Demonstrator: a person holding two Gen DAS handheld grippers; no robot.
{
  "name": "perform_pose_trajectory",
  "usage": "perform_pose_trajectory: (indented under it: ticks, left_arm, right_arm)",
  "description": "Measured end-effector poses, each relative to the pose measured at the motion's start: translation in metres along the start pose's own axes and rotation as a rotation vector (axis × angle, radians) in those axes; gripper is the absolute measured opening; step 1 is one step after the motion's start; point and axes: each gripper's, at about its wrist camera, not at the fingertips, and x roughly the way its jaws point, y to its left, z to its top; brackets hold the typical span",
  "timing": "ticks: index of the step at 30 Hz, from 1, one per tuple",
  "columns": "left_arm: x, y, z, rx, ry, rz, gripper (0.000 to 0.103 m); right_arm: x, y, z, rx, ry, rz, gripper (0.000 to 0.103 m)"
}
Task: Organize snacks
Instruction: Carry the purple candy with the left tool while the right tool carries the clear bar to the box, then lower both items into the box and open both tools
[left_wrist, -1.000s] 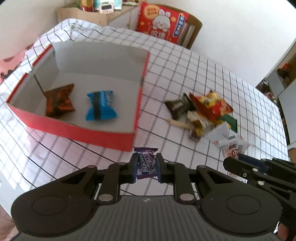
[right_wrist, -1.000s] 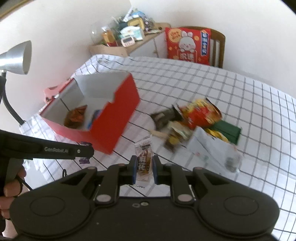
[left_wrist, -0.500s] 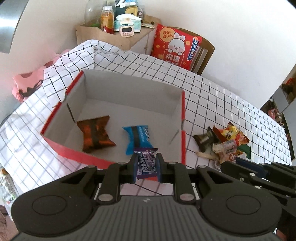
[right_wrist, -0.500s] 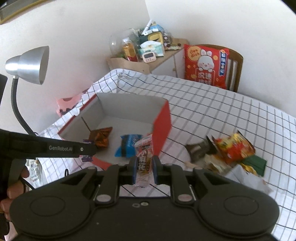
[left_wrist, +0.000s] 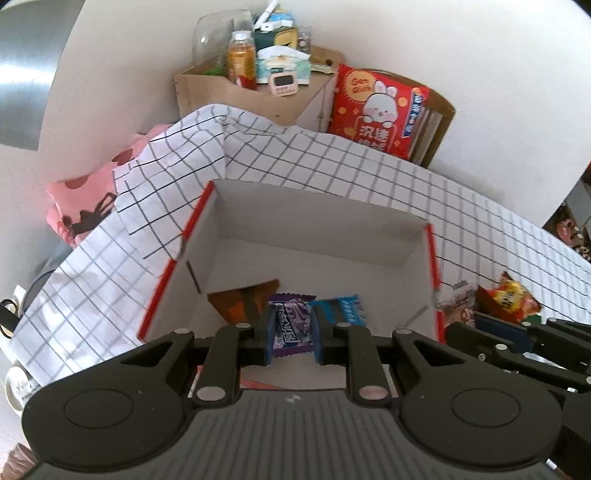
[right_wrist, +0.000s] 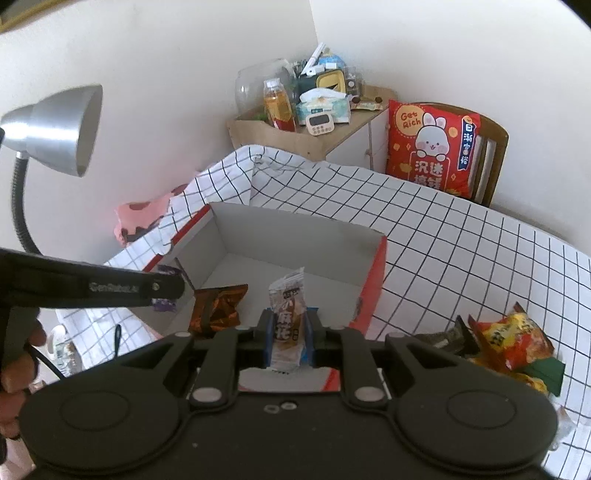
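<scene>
My left gripper (left_wrist: 293, 334) is shut on a purple candy packet (left_wrist: 291, 323), held over the near edge of the red-sided white box (left_wrist: 314, 236). Inside the box lie an orange-brown packet (left_wrist: 240, 302) and a blue packet (left_wrist: 341, 308). My right gripper (right_wrist: 288, 341) is shut on a brown and clear snack packet (right_wrist: 288, 314), also over the box (right_wrist: 295, 240), near its front. In the right wrist view the orange-brown packet (right_wrist: 218, 308) shows, and the left gripper (right_wrist: 166, 286) reaches in from the left with the purple candy packet (right_wrist: 164, 304). A pile of loose snacks (right_wrist: 513, 343) lies right of the box.
The table wears a white checked cloth (right_wrist: 461, 240). A silver desk lamp (right_wrist: 55, 129) stands at the left. Behind the table are a wooden shelf with bottles and a timer (right_wrist: 317, 125) and a chair with a red rabbit cushion (right_wrist: 432, 147). A hand (right_wrist: 14, 369) holds the left tool.
Both grippers have moved left from the cloth beside the snack pile to over the box, each still holding its packet. The box interior now fills the middle of both views.
</scene>
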Motion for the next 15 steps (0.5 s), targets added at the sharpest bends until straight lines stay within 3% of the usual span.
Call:
perform_pose_trajectory:
  ticks: [15]
  left_arm:
    - [0.077,0.041,0.012,-0.001,0.093,0.072,0.019]
  right_arm:
    - [0.086,0.013,0.004,-0.050,0.121,-0.047,0.016]
